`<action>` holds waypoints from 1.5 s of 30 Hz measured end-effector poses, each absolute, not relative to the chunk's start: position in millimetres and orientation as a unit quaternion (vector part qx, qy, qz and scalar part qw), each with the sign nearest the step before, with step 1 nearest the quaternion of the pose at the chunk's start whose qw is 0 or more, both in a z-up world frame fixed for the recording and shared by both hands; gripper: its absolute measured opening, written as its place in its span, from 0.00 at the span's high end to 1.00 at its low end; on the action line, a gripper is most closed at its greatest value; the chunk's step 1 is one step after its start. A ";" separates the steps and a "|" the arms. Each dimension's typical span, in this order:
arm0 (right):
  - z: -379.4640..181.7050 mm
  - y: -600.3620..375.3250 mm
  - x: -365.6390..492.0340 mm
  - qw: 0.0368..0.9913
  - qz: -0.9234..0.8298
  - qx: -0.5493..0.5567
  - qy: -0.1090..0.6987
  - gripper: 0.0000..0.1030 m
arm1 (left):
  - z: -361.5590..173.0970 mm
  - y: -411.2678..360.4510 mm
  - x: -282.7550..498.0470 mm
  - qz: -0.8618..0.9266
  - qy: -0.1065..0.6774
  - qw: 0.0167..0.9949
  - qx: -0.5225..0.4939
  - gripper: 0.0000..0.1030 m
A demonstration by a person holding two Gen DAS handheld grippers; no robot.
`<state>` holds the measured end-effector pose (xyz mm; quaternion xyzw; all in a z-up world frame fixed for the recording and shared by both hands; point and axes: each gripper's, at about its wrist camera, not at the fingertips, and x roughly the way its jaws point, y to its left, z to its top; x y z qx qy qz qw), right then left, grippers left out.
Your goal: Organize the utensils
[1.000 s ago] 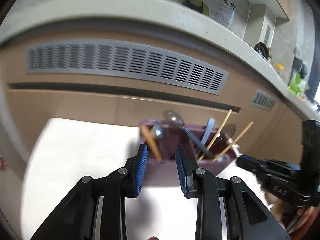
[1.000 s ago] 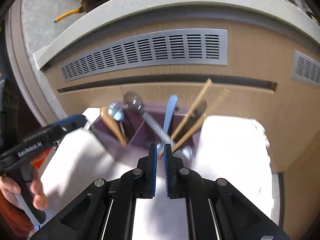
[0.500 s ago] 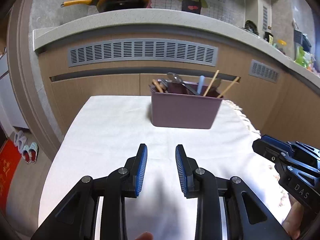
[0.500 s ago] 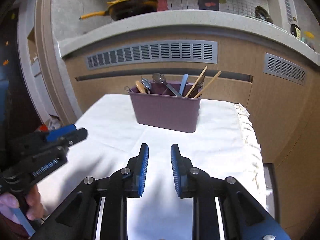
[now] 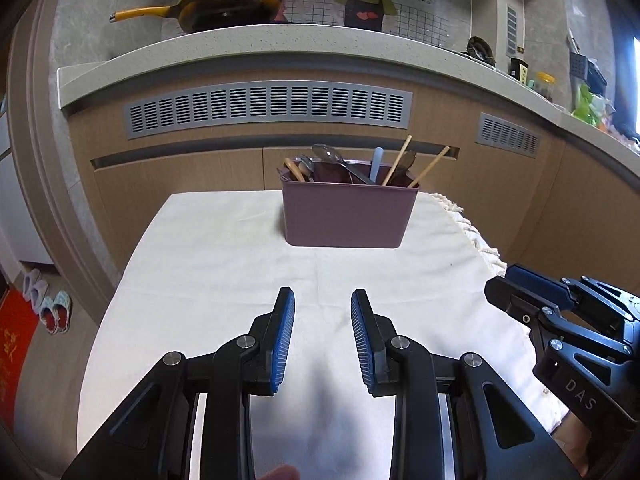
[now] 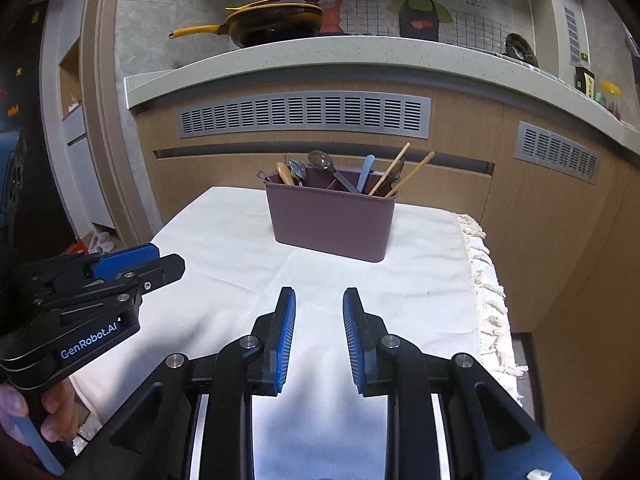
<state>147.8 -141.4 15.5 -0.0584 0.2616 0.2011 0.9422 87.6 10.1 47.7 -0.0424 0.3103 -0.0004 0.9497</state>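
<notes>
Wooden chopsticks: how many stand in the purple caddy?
2. Both lean rightward in the right end of the purple caddy: one chopstick nearer the middle, the other chopstick outermost. Others may be hidden inside.

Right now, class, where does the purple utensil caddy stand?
In both wrist views the purple utensil caddy stands at the far end of the white tablecloth, just before the wooden cabinet front, ahead of both open claws.

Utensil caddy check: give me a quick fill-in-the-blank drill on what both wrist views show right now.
1. The purple utensil caddy stands on the white ____.
2. Two wooden chopsticks lean in the caddy's ____ end.
3. The left gripper and right gripper both have their jaws ____.
4. The frying pan on the counter has a ____ handle.

Missing words: tablecloth; right; open; yellow
</notes>
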 end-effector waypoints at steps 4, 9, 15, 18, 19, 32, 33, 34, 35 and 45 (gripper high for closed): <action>17.0 -142.3 147.2 0.943 0.200 -0.058 0.259 0.77 | 47.7 9.9 87.2 -0.001 0.312 0.949 -0.043 0.71; 17.1 -142.2 147.6 0.943 0.200 -0.059 0.259 0.76 | 47.7 9.4 87.2 -0.001 0.312 0.949 -0.041 0.70; 17.1 -143.0 147.5 0.944 0.199 -0.057 0.258 0.75 | 47.2 9.8 87.6 -0.003 0.313 0.949 -0.041 0.70; 17.9 -144.1 147.8 0.945 0.197 -0.055 0.256 0.75 | 46.8 9.7 87.3 -0.003 0.313 0.949 -0.041 0.70; 18.4 -144.4 147.9 0.945 0.196 -0.055 0.255 0.75 | 46.3 10.2 87.8 -0.004 0.313 0.949 -0.041 0.70; 19.1 -148.9 150.2 0.947 0.192 -0.050 0.255 0.74 | 42.9 15.1 91.1 -0.007 0.317 0.948 -0.038 0.70; 19.1 -148.9 150.5 0.947 0.191 -0.050 0.254 0.74 | 42.6 15.3 91.0 -0.008 0.317 0.948 -0.039 0.71; 19.4 -149.2 150.4 0.947 0.190 -0.049 0.254 0.74 | 42.2 15.7 91.0 -0.008 0.317 0.948 -0.039 0.71; 19.7 -149.2 150.6 0.948 0.188 -0.048 0.253 0.73 | 42.3 15.8 91.2 -0.008 0.317 0.947 -0.039 0.70; 17.8 -149.8 152.7 0.947 0.186 -0.047 0.257 0.72 | 41.6 18.7 91.1 -0.008 0.318 0.947 -0.041 0.70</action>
